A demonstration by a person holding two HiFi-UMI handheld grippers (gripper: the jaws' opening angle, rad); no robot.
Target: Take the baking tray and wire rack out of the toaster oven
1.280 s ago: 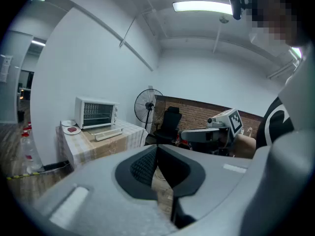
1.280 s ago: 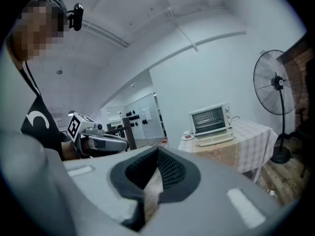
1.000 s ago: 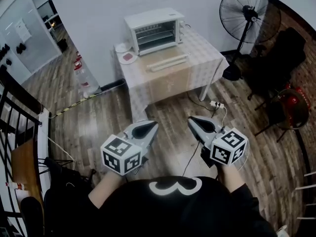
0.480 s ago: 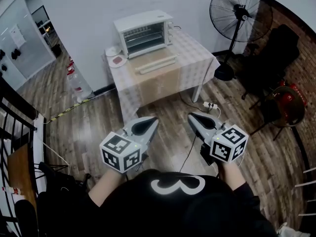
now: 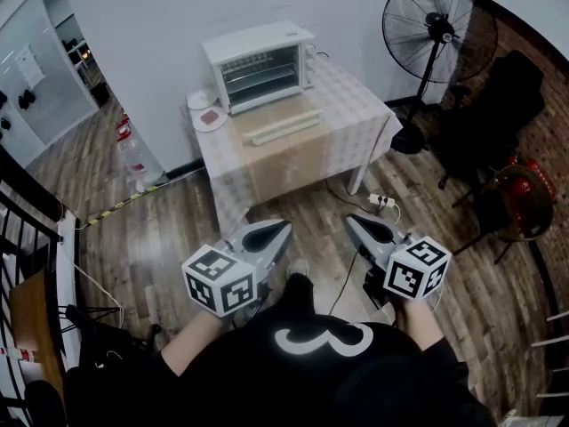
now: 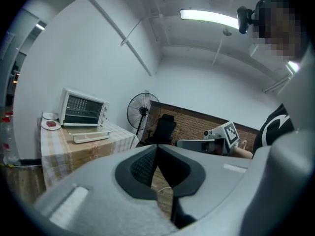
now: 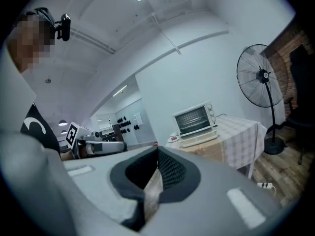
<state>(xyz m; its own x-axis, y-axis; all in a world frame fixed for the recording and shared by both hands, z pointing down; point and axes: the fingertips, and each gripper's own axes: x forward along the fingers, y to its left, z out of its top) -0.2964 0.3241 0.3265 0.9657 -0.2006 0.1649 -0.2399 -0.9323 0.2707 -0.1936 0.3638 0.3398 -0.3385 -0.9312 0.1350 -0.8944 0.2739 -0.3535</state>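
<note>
A white toaster oven (image 5: 260, 66) stands at the back of a small table (image 5: 356, 105), its door (image 5: 283, 125) folded down flat in front of it. Wire shelves show inside the open cavity; the baking tray I cannot make out from here. The oven (image 6: 82, 109) sits far to the left in the left gripper view, and the oven (image 7: 195, 119) is right of centre in the right gripper view. My left gripper (image 5: 281, 230) and right gripper (image 5: 353, 222) are both shut and empty, held side by side over the wooden floor, well short of the table.
Two small dishes (image 5: 206, 114) sit at the table's left corner. A black standing fan (image 5: 434, 25) is right of the table, a dark chair (image 5: 498, 105) beyond it. A power strip (image 5: 384, 203) with cable lies on the floor. A black railing (image 5: 27, 229) runs at left.
The table and oven have shifted a little in the head view as the person walks forward. Both grippers stay shut and have sunk slightly in the picture.
</note>
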